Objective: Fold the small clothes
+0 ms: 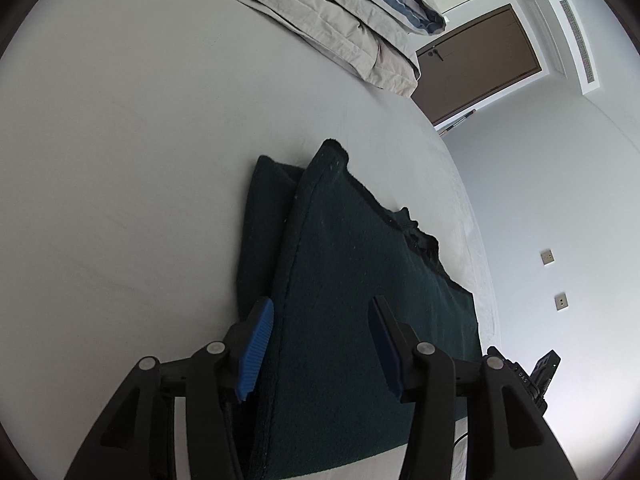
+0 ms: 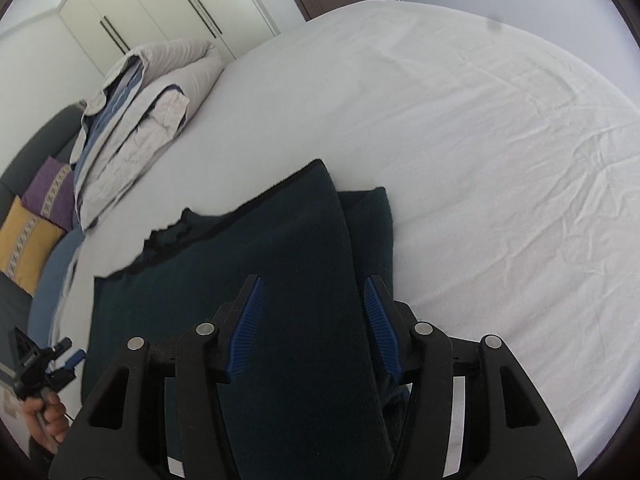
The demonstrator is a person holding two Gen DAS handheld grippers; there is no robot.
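White bed sheet (image 1: 120, 160) under dark green garment (image 1: 352, 280); both grippers (image 1: 320, 344) (image 2: 310, 324) half-open astride its folds.

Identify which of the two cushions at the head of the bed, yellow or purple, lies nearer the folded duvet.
The purple cushion: it sits right beside the folded duvet, while the yellow cushion lies beyond it, farther from the duvet.
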